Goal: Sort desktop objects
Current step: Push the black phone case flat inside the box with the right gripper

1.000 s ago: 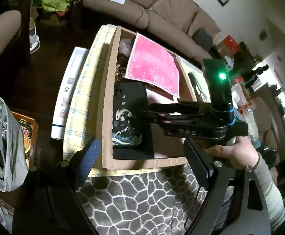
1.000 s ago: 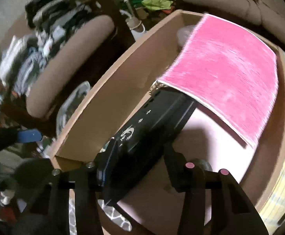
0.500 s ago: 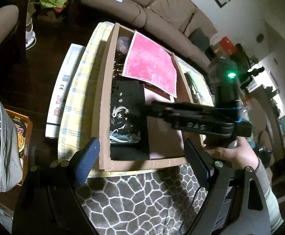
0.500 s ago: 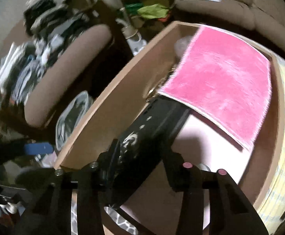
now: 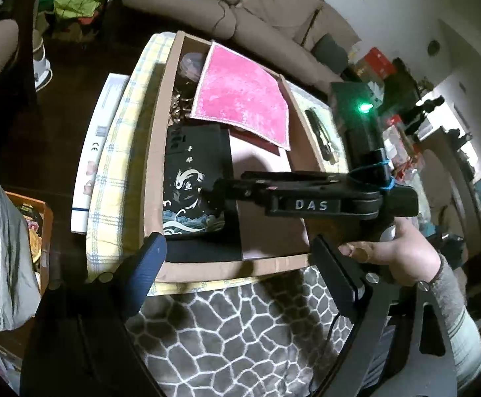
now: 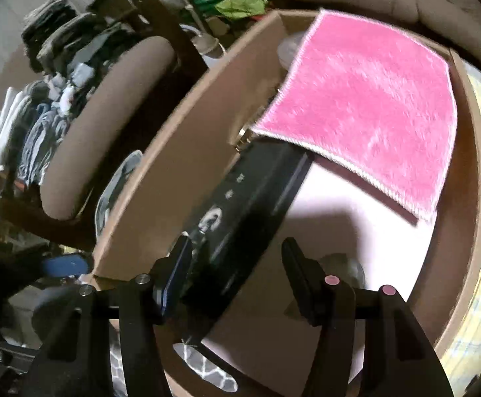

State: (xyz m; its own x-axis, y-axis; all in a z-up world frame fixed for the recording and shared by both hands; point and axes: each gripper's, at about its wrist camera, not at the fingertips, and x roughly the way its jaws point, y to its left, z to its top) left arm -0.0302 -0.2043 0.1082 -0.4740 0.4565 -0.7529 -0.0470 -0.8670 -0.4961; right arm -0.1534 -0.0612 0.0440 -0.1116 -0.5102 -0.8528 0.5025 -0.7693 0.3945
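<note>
Right claw [image 6: 237,274] just opening, black box [image 6: 253,198] loose between fingers, left claw [image 5: 240,258] wide apart

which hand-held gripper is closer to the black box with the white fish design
Right. The right hand-held gripper has just been opening, the black box between its jaws inside the cardboard box. The left hand-held gripper hangs open at the cardboard box's near edge.

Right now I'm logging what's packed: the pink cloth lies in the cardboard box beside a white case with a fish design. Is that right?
Not quite: the case with the fish design is black, not white. The left wrist view shows it in the cardboard box, with the pink cloth beside it.
</note>
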